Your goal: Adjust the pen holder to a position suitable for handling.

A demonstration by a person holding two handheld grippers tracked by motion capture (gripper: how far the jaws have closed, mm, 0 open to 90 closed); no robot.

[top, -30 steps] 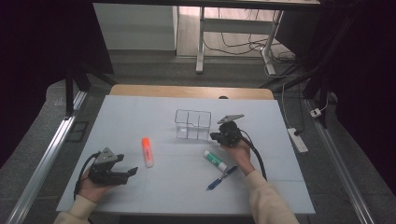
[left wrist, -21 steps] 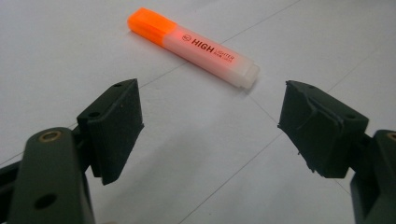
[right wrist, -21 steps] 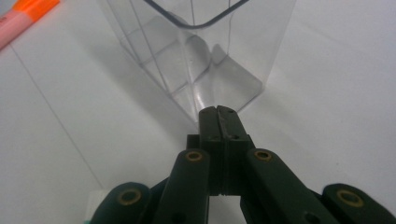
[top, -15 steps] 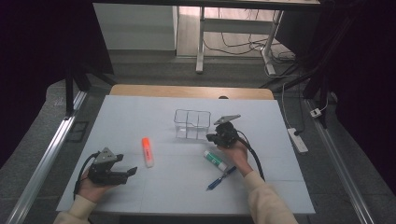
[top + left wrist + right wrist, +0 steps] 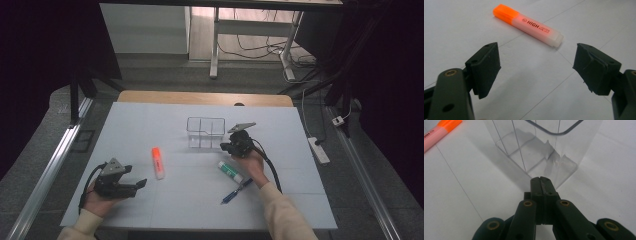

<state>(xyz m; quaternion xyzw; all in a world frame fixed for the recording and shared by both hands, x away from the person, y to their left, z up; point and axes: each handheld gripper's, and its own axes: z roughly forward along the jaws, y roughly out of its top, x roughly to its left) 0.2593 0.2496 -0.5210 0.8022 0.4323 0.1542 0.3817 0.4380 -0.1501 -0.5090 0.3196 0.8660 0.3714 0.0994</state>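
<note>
Black right claw (image 5: 231,146) closed beside clear organizer (image 5: 205,132), left claw (image 5: 136,185) spread

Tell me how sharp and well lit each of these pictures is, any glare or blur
High view: dim, dark surround, soft detail on the white table. Left gripper view: highlighter sharp, its print legible, even light. Right gripper view: clear organizer casts grey shadows, walls faintly reflective; highlighter edge slightly soft.

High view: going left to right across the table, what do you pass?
left gripper → orange highlighter → clear divided organizer → glue stick → right gripper with shut jaws; the blue pen overlaps, so it is left out.
</note>
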